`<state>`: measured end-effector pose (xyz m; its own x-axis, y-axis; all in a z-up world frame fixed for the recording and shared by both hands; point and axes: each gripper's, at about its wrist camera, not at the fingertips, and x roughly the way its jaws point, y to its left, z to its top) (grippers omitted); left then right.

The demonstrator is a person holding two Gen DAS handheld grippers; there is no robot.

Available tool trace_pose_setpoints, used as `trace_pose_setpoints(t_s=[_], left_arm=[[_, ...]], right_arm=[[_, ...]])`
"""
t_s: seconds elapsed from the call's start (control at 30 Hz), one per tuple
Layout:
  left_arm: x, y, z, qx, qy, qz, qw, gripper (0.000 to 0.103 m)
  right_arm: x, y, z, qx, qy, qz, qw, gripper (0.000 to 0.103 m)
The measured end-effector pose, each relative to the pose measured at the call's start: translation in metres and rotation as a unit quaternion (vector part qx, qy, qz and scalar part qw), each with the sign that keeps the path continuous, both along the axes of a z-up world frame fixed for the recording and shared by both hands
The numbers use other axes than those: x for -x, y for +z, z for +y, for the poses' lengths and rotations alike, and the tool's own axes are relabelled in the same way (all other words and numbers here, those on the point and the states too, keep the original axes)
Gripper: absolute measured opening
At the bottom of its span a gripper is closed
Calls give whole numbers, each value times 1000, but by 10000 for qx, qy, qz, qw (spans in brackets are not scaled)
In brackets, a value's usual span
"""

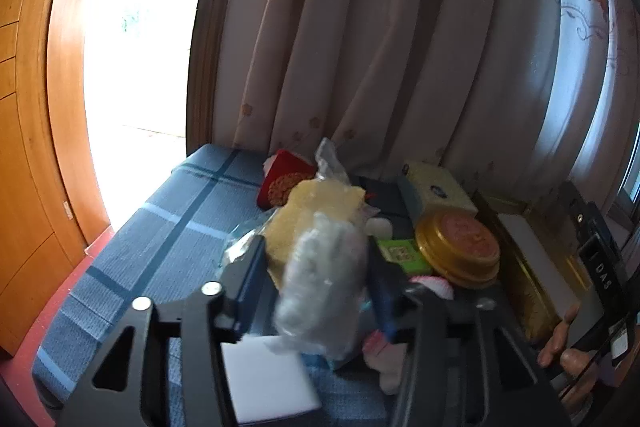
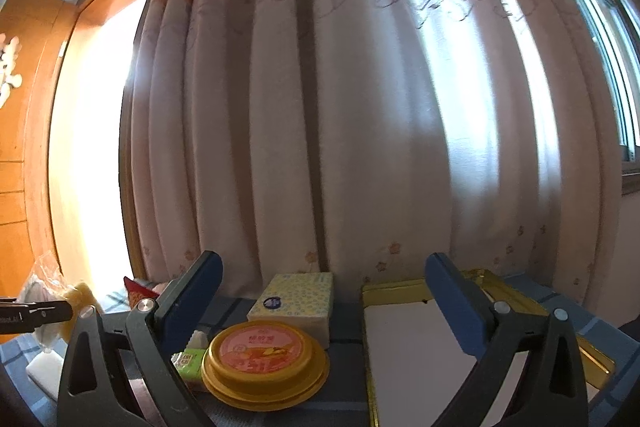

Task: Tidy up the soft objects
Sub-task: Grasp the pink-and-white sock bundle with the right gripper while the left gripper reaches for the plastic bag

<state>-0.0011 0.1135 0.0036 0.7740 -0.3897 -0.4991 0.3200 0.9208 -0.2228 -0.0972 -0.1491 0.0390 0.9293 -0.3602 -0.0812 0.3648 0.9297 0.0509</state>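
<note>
The left claw [image 1: 316, 267] is clamped on a clear plastic bag [image 1: 320, 267] that holds a yellow sponge-like piece [image 1: 316, 203] and something pale and soft, blurred in the left wrist view; the bag sits between the pads and its crumpled top sticks up past the fingertips, raised above the blue plaid bed cover [image 1: 160, 219]. Just beneath this claw lies a white block [image 1: 268, 375], and beyond the bag a red cushion [image 1: 280, 179] leans by the curtain [image 1: 360, 47]. The right claw [image 2: 324, 291] stands wide with nothing between its fingers. Ahead of it, near its left finger, sits a round gold-rimmed tin [image 2: 264, 363] with its lid on, a green packet [image 2: 188, 363] touching the tin's left side, and a yellow tissue pack [image 2: 294, 299] just behind the tin. Under its right finger lies an open gold tray [image 2: 592, 359] with a white liner [image 2: 408, 351] filling it; nothing else shows inside.
</note>
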Motion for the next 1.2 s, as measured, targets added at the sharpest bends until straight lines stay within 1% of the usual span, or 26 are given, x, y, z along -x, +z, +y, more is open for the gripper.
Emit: trace_pose_setpoints(t_s=[0.03,0.07,0.1,0.17,0.2,0.23,0.3,0.37,0.43,0.47,0.5,0.57,0.6,0.63,0.7,0.77,0.8,0.83,0.87,0.9,0.97,1.0,1.03,1.07,1.13,1.2], left_arm=[[-1,-1,1,25,12,28,10000,61],[-1,-2,3,53,14,41,10000,64],[-1,-2,5,79,50,29,10000,64],[-1,-3,9,42,146,8,9999,59],[-1,-4,11,15,165,28,9999,51],[-1,-5,14,2,167,77,9998,50],[-1,-8,21,5,193,169,9997,50],[4,-8,32,-26,287,188,9994,53],[7,-10,41,-121,358,217,9991,60],[11,-10,46,-175,389,231,9988,61],[14,-11,50,-213,405,228,9987,61],[20,-13,58,-334,455,220,9982,61],[22,-13,62,-389,482,212,9979,61],[24,-13,66,-445,528,193,9974,61],[25,-13,70,-516,620,172,9966,61],[27,-12,73,-454,518,200,9974,61],[29,-12,72,-421,448,196,9979,61],[31,-11,71,-401,358,168,9984,61],[34,-9,67,-437,257,118,9986,61],[37,-8,64,-501,186,73,9985,61],[41,-8,56,-712,55,-23,9974,61],[42,-8,53,-787,10,-44,9969,61],[45,-9,49,-848,-51,-47,9964,61],[46,-11,46,-875,-143,-20,9961,61],[48,-13,38,-853,-373,56,9956,61],[50,-15,26,-871,-611,107,9943,61]], right_arm=[[-2,0,1,-5,35,43,10000,102],[-3,0,1,-10,62,56,10000,102],[-3,-1,2,-36,102,68,9999,102],[-3,-2,1,-181,162,142,9996,102],[-2,-2,1,-302,195,191,9992,102],[-1,-3,2,-453,271,234,9983,102],[0,-5,5,-673,478,311,9961,102],[-2,-8,13,-773,657,495,9936,102],[-6,-12,24,-871,901,801,9889,102],[-9,-15,31,-962,1077,997,9845,102],[-11,-16,35,-1023,1210,1096,9813,102],[-16,-21,46,-1152,1540,1351,9720,96],[-20,-24,53,-1215,1689,1543,9659,89],[-23,-28,59,-1294,1835,1686,9598,87],[-28,-34,72,-1499,2221,1913,9442,87],[-31,-40,85,-1543,2255,2150,9376,87],[-34,-44,88,-1655,2221,2273,9336,87],[-38,-49,88,-1832,2236,2378,9273,87],[-44,-54,88,-2047,2272,2521,9181,87],[-52,-60,88,-2212,2252,2716,9092,87],[-66,-73,87,-2456,2203,2998,8951,87],[-72,-79,86,-2636,2249,3074,8862,83],[-74,-81,86,-2747,2290,3025,8835,62],[-74,-80,86,-2701,2310,2966,8864,51],[-74,-79,90,-2553,2515,2987,8845,38],[-65,-75,91,-2413,2533,2928,8899,32]])
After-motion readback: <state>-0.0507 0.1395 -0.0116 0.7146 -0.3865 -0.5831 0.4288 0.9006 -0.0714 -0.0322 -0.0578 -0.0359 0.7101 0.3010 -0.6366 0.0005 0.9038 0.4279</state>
